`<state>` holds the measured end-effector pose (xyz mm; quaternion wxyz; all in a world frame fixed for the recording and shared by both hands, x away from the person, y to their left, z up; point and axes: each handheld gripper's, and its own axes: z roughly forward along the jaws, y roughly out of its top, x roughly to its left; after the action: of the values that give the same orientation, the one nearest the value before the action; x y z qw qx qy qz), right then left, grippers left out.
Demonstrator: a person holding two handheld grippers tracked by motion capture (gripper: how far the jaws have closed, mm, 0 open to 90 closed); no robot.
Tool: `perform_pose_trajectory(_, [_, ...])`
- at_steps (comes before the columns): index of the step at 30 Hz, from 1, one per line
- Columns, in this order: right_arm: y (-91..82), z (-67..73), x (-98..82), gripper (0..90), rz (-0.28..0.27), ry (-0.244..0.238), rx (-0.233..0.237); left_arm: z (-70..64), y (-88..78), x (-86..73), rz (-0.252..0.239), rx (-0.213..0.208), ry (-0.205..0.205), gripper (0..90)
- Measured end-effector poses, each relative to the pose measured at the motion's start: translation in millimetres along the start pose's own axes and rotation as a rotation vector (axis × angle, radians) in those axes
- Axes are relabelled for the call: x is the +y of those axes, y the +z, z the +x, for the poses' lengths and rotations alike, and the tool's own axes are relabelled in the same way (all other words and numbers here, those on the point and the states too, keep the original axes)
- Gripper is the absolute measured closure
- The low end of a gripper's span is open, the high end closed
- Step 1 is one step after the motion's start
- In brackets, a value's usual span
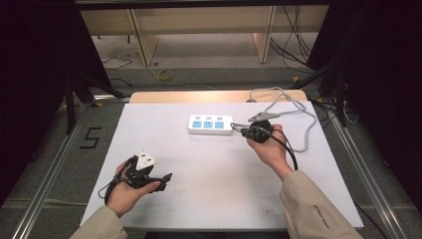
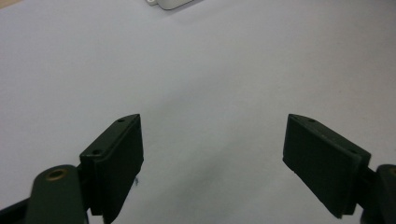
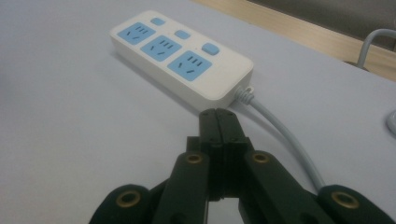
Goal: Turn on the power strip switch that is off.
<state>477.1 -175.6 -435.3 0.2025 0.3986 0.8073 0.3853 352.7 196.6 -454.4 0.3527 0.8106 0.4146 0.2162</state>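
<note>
White and pale blue, the power strip [image 1: 210, 124] lies flat on the far middle of the tabletop [image 1: 209, 184], its three blue sockets facing up in a row, each with a small blue button beside it. Every socket that I can see holds nothing. Its grey cable [image 1: 303, 112] leaves the right-hand end, runs off in a wide loop over the right part of the tabletop and goes back toward the far edge.

The right claw [image 1: 234, 127] sits just beside that cable end of the strip, held low by the right hand [image 1: 268, 147]. In the right gripper view its two black jaws are pressed flat together with nothing between them, their tips [image 3: 218, 116] pointing at the spot where the cable enters the strip's casing and stopping just short of it.

The left claw [image 1: 166, 177] is near the front left corner, well apart from the strip, carried by the left hand [image 1: 127, 191] close above the tabletop. In the left gripper view its jaws stand wide apart with bare white surface between them, and a corner of the strip [image 2: 170, 3] peeks in at the top edge.
</note>
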Motion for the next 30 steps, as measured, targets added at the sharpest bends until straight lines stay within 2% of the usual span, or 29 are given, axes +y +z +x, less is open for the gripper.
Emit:
perform_pose_trajectory(6, [9.7, -1.3, 7.5, 90.0, 0.023, -0.001, -0.005, 0.4, -0.2, 0.1, 0.0, -0.004, -0.005, 19.9])
perform_pose_trajectory(30, [37.4, -3.0, 31.2, 90.0, 0.053, -0.005, -0.013, 0.1, 0.4, -0.1, -0.001, -0.01, 0.003, 19.9])
